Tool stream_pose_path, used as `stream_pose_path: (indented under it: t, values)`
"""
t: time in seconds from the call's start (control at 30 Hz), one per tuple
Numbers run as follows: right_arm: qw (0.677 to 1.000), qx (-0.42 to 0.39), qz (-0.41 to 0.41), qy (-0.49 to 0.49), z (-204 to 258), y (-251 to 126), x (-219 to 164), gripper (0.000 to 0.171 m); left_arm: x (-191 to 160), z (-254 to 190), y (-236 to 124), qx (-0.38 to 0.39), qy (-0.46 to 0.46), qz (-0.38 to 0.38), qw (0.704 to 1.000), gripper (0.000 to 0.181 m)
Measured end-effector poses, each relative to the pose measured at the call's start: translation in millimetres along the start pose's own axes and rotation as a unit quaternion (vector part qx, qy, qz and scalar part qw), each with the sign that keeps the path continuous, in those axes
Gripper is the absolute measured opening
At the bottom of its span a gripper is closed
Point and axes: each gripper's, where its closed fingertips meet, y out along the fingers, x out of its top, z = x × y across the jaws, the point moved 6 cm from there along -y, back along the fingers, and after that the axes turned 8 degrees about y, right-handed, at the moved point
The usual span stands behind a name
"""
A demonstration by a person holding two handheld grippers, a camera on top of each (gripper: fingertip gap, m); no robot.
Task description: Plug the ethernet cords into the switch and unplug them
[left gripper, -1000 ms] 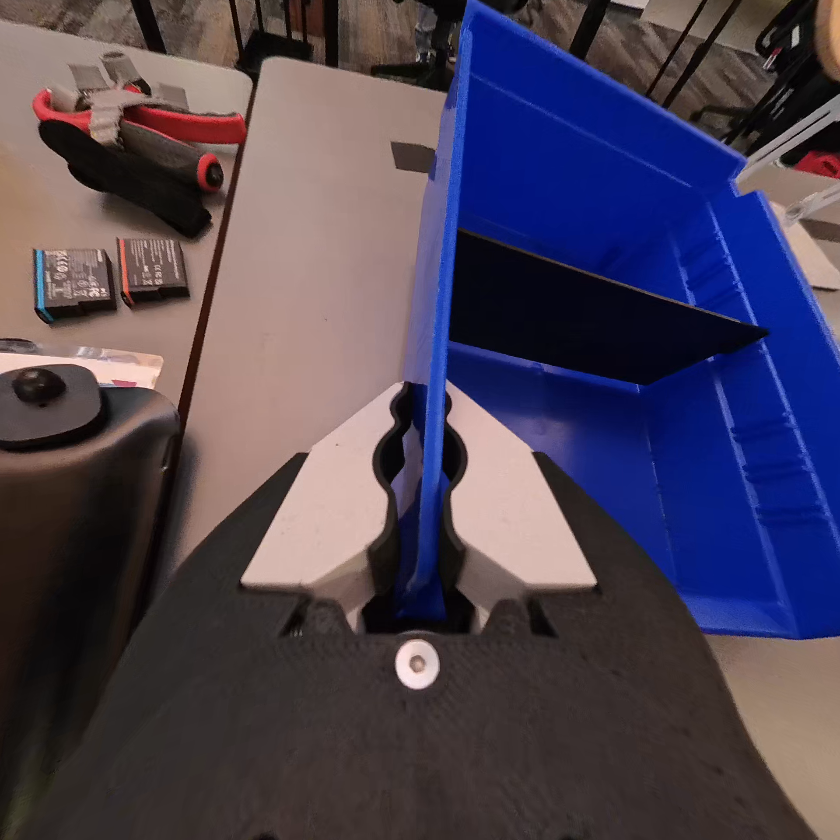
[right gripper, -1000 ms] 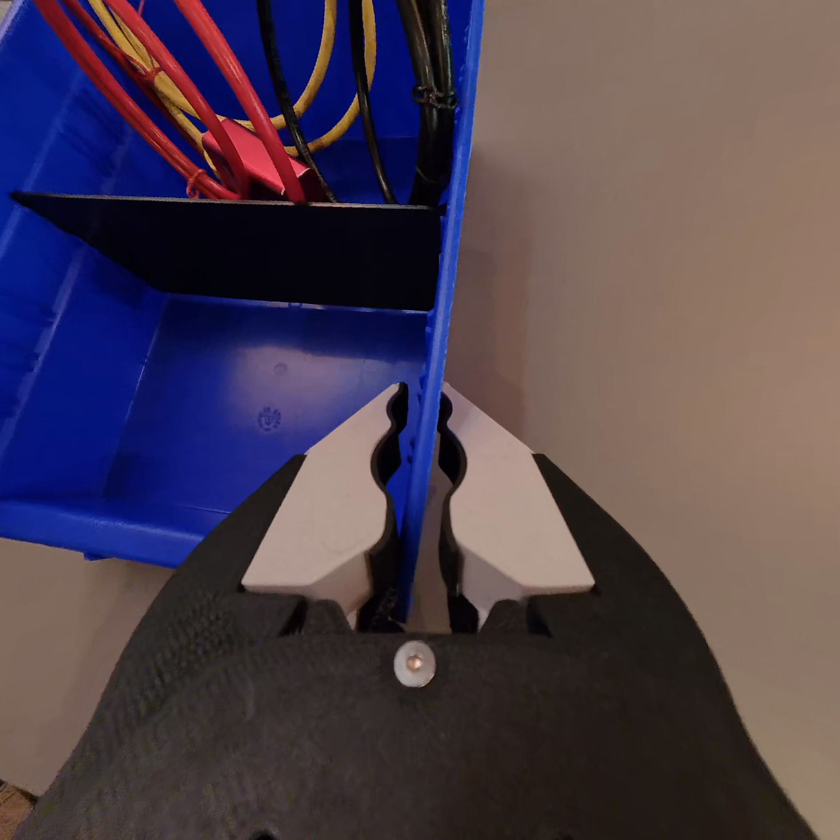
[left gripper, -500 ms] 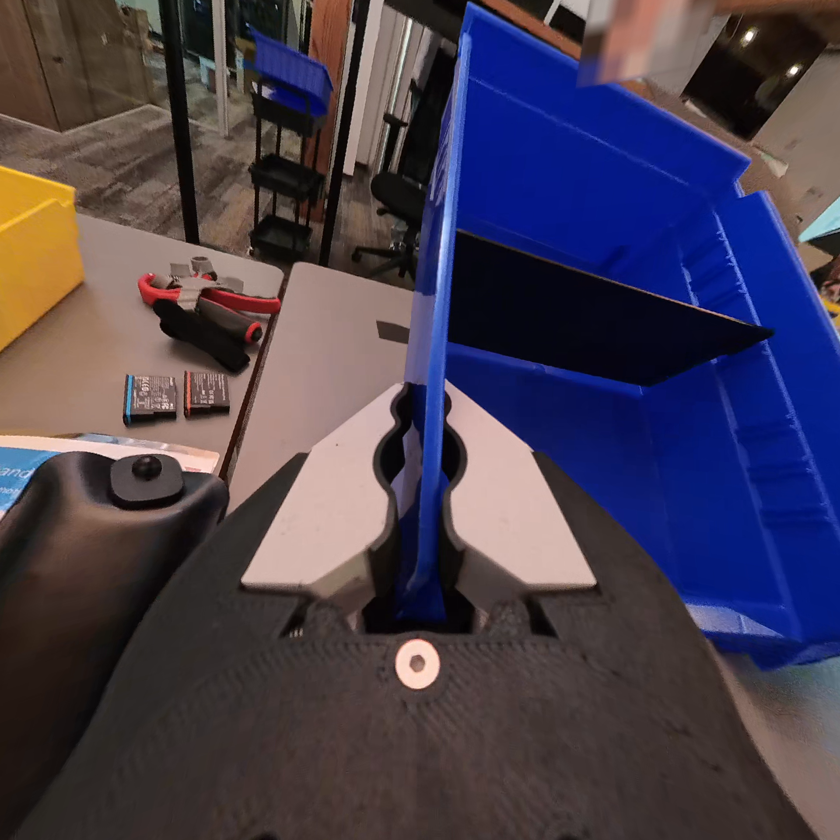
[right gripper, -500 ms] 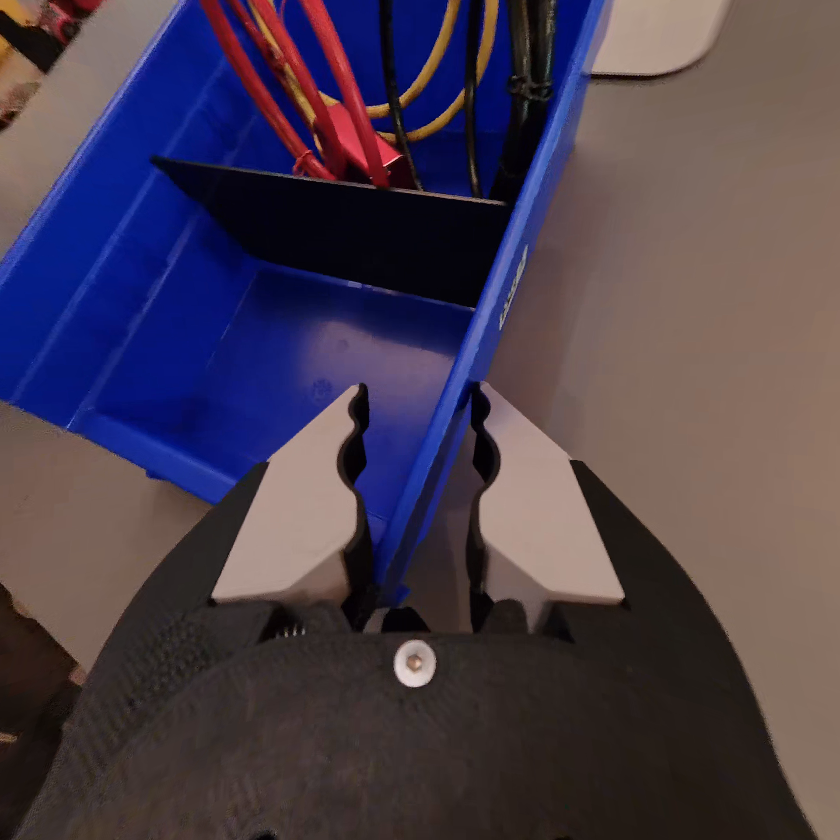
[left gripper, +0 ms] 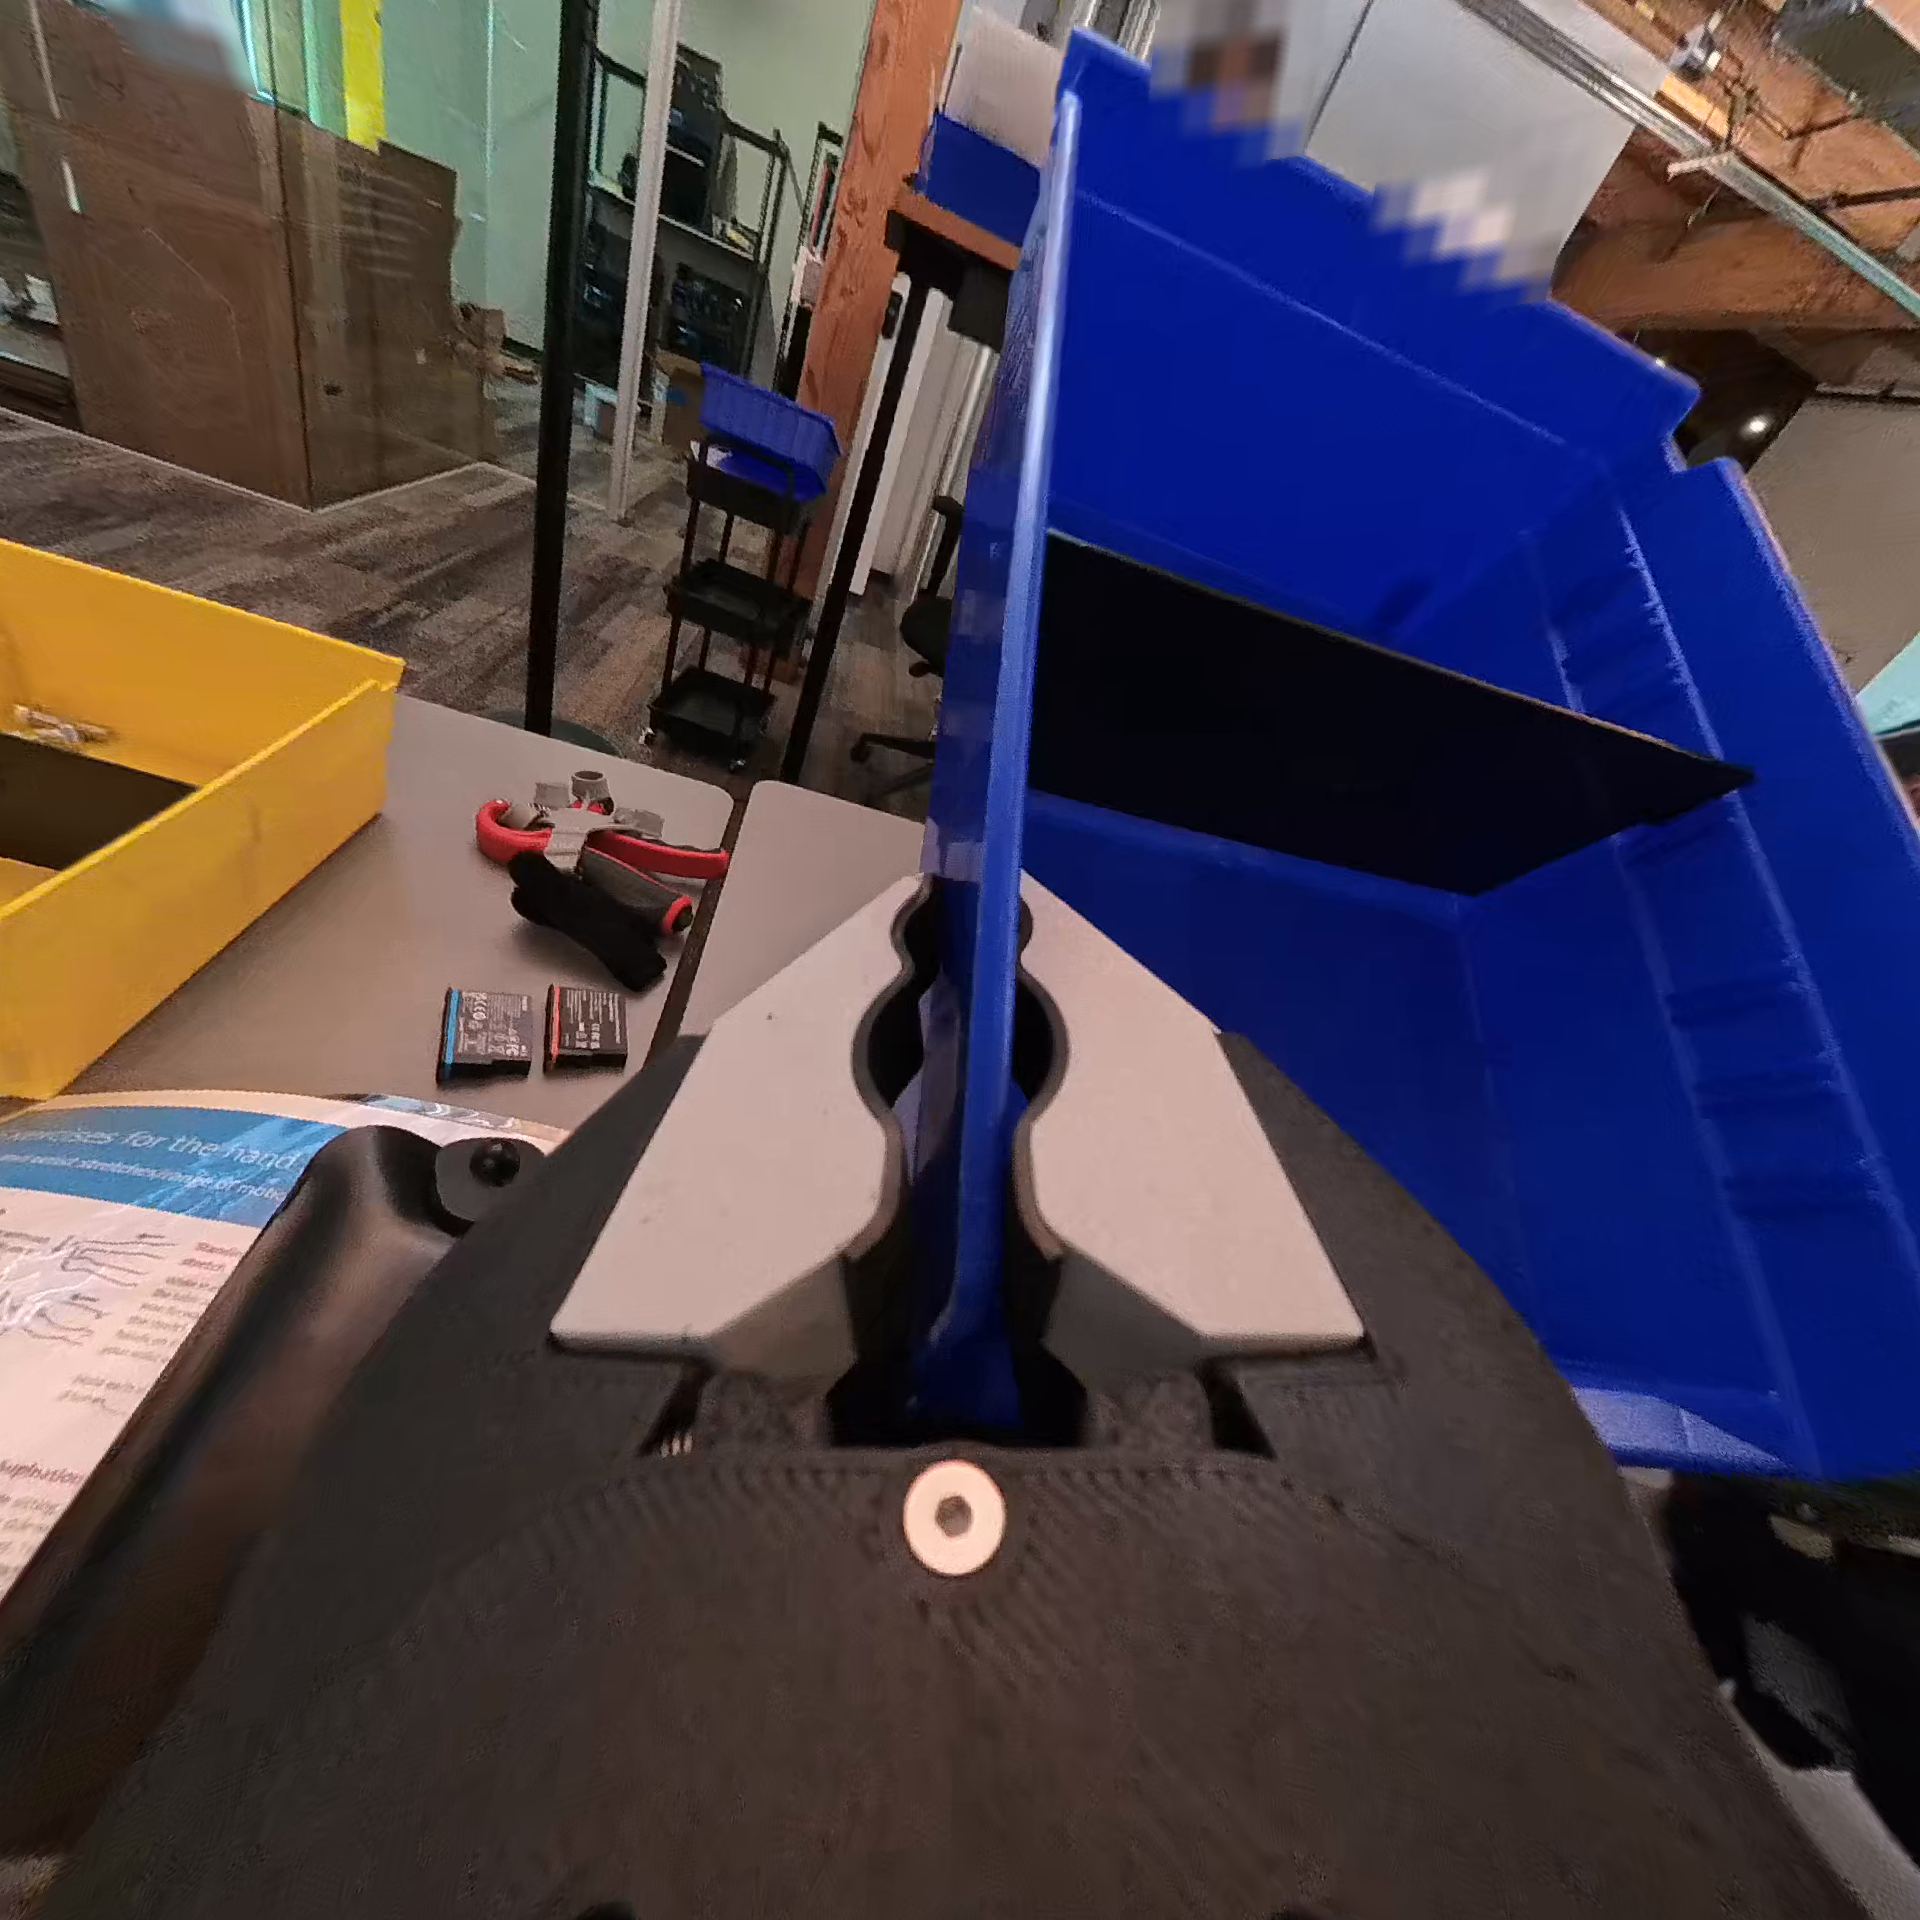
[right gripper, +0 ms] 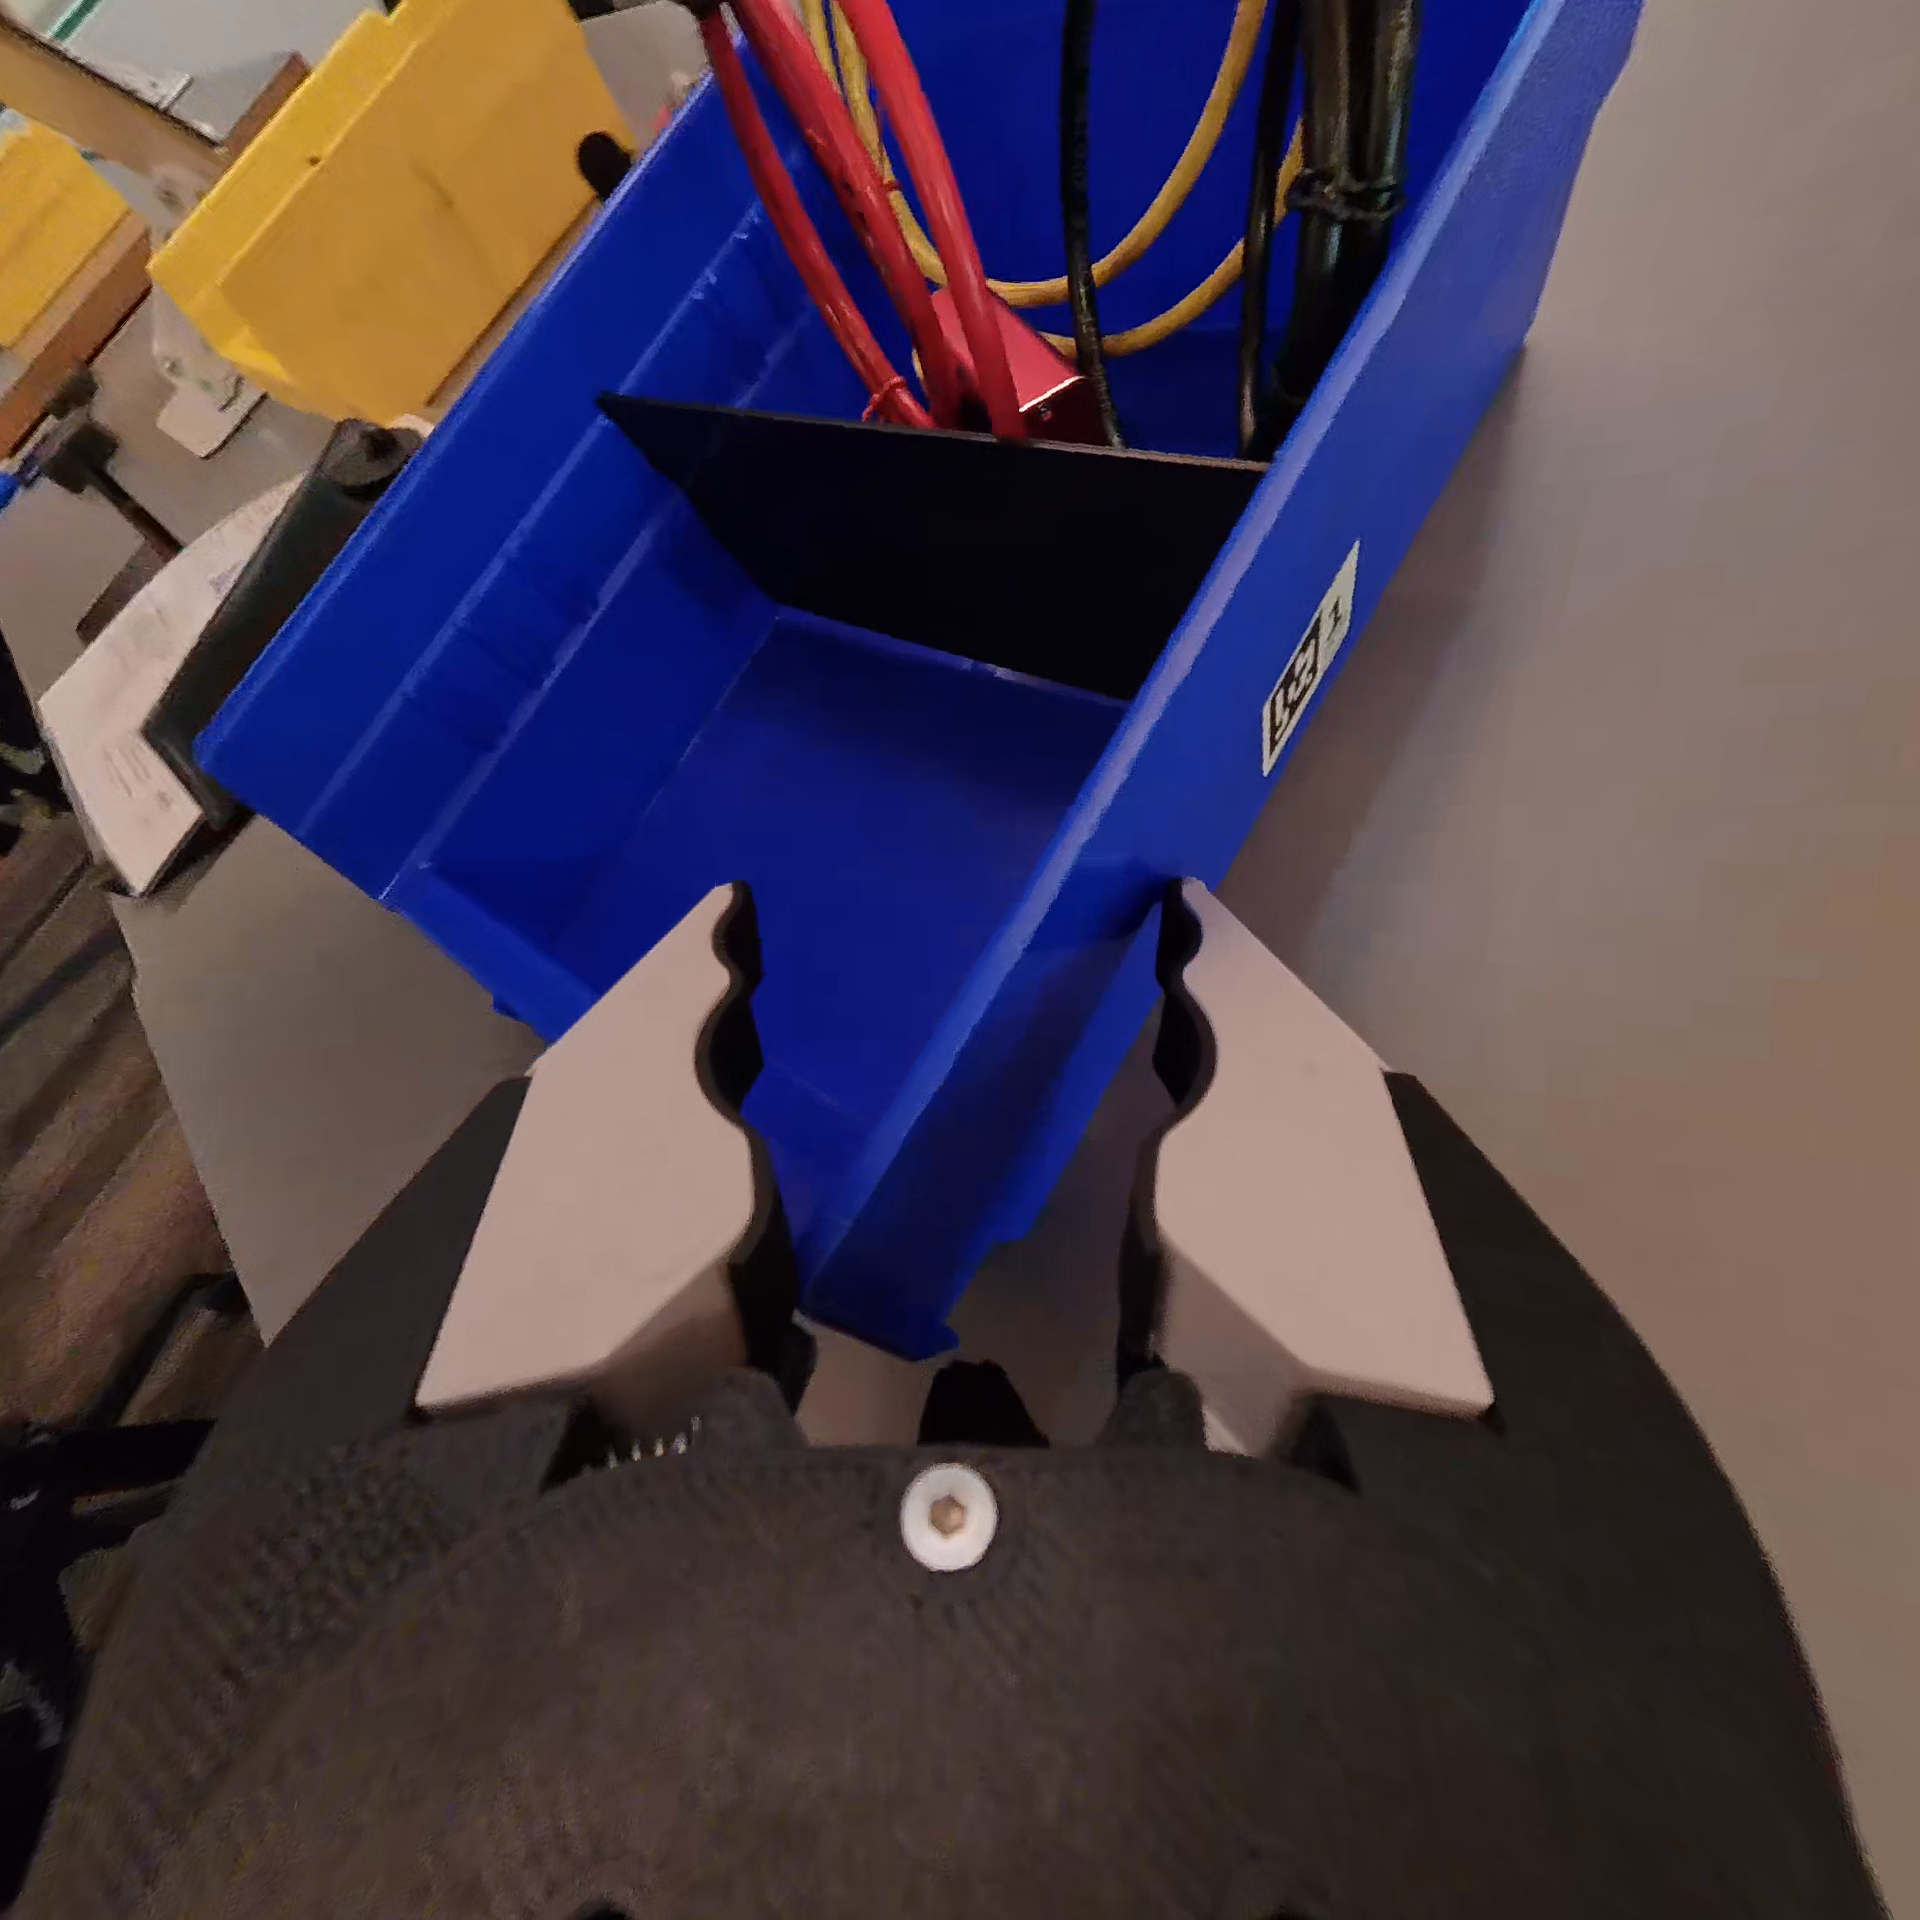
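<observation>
A blue bin with a black divider is tilted up in the left wrist view. My left gripper is shut on its left wall. In the right wrist view the bin holds red cords, a yellow cord, black cords and a small red switch behind the divider. The near compartment is empty. My right gripper is open, with one finger on each side of the bin's right wall at the near corner.
On the grey tables to the left lie a yellow bin, a red-handled tool, two small batteries and a printed sheet. More yellow bins stand beyond the blue bin. Bare grey table lies to its right. My hands' fingertips stand some 40 cm from each other.
My right gripper has opened, let go of the bin's right wall and drawn back a little. My left gripper keeps its hold and has tipped upward with the bin.
</observation>
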Motion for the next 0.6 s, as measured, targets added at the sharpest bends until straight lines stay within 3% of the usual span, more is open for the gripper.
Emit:
stream_pose_path:
  t: [0.1,0.2,0.3,0.43,0.6]
  values:
    - [0.999,0.043,0.004,0.016,29.0,26.3,0.3,0.084,5.1,-0.6,-3.8,-0.004,-0.008,-0.012,1.0,0.006]
    - [0.994,0.099,0.027,0.047,55.7,49.6,-3.8,0.102,7.5,-3.5,-4.5,-0.002,-0.002,-0.013,1.0,0.006]
    - [0.992,0.119,0.025,0.037,65.6,50.3,-1.3,0.115,8.5,-10.1,-3.7,-0.002,0.008,-0.01,1.0,0.006]
    - [0.994,0.107,-0.01,-0.011,55.6,11.0,13.1,0.118,9.9,-31.0,1.1,-0.018,0.024,-0.011,1.0,0.006]
    - [0.986,0.093,-0.099,-0.097,34.8,-78.0,40.1,0.112,4.4,-86.0,16.5,-0.057,0.047,-0.005,0.997,0.006]
